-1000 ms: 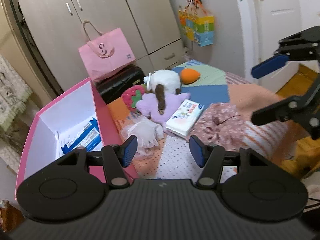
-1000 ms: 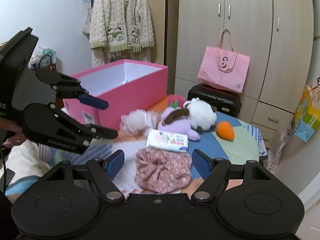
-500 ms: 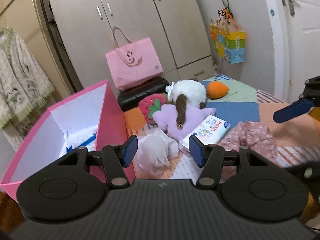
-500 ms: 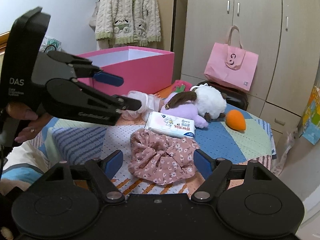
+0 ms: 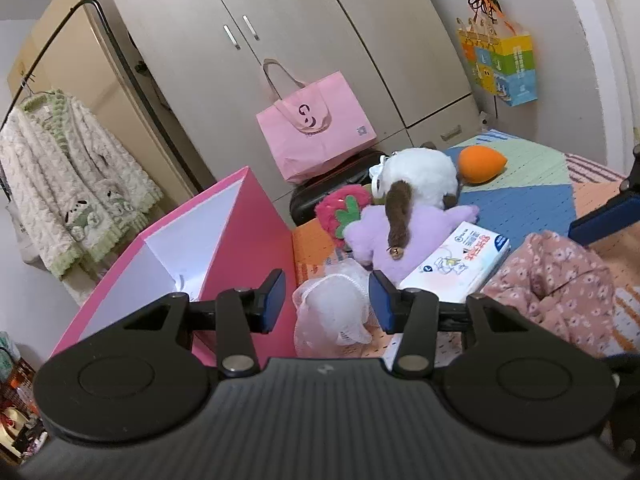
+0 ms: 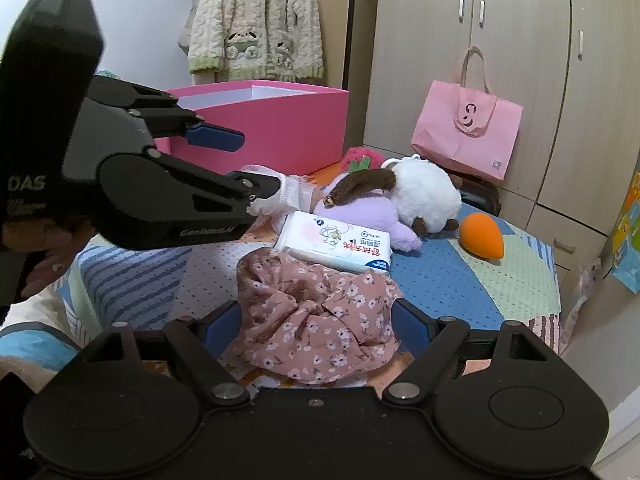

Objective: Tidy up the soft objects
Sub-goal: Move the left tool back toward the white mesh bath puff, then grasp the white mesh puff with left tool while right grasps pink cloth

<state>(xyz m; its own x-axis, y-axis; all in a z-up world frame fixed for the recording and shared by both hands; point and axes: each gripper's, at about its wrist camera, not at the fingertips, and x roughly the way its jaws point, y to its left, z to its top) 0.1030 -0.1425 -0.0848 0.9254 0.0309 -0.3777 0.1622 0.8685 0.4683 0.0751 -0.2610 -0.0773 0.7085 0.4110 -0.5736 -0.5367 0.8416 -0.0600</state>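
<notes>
A white mesh puff [image 5: 336, 308] lies on the patchwork mat beside the pink box [image 5: 240, 240]. My left gripper [image 5: 326, 300] has its jaws closing around the puff, and a small gap still shows at the left pad. From the right wrist view the left gripper [image 6: 260, 166] reaches over the puff [image 6: 296, 192]. My right gripper [image 6: 318, 328] is open, with the crumpled floral cloth [image 6: 316, 320] between its fingers. One blue right finger [image 5: 600, 220] shows above the cloth [image 5: 560, 280]. Behind lie a tissue pack [image 6: 340, 244], a purple plush [image 6: 368, 212], a white plush [image 6: 424, 196], a strawberry plush [image 5: 336, 208] and an orange toy [image 6: 480, 236].
A pink paper bag [image 5: 316, 128] leans on a black suitcase [image 5: 344, 172] before the wardrobe [image 5: 320, 40]. A knitted cardigan [image 6: 256, 20] hangs behind the box [image 6: 280, 128]. A colourful bag [image 5: 500, 64] hangs on the wall. A person's hand [image 6: 52, 256] holds the left gripper.
Both grippers came down toward the mat. The left jaws narrowed around the white puff. The right gripper moved in until the floral cloth lay between its fingers.
</notes>
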